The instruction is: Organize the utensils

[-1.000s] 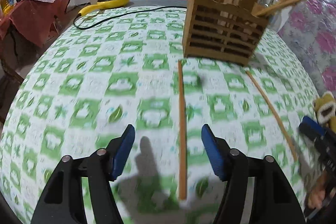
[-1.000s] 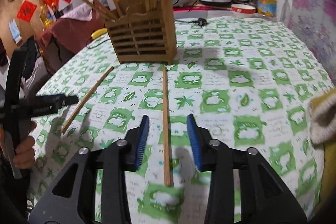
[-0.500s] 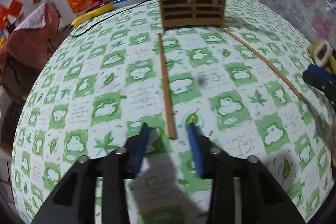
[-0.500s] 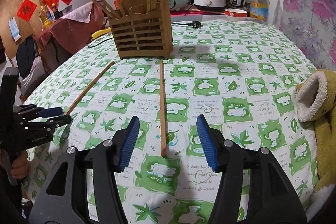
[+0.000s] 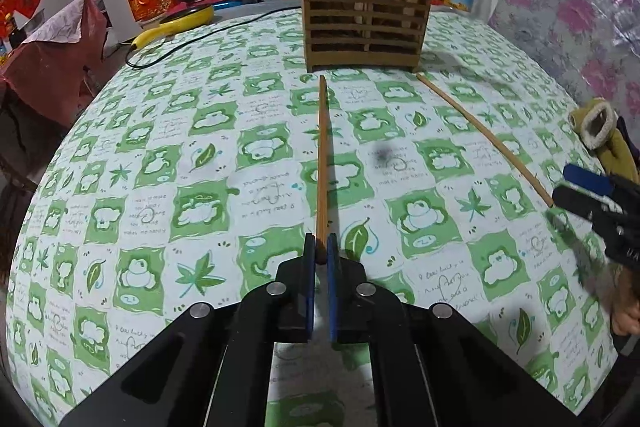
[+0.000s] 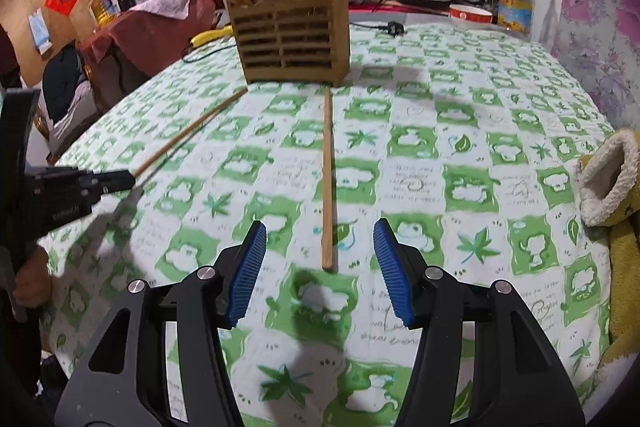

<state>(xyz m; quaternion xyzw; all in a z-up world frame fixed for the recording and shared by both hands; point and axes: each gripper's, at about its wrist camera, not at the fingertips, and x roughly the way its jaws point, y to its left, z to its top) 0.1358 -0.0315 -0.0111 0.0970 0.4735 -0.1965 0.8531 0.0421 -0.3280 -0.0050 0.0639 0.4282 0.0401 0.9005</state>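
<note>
Two chopsticks (image 5: 322,163) on green-check tablecloth (image 5: 168,163), cluttered kitchen bkgd.

We see both views under even, fairly bright indoor light, seemingly from above. The tablecloth (image 5: 168,163) reads crisp through the centre of each frame. Soft shadows lie beside the wooden holder (image 6: 294,45), to the right of its base, and a dark blurred patch sits at lower centre of the right wrist view. Fisheye bending curves the table edge strongly, and black vignette fills every corner. At the right edge of the left wrist view, the other gripper (image 5: 600,203) smears slightly. Background shelves at top look softer, with no harsh glare.
</note>
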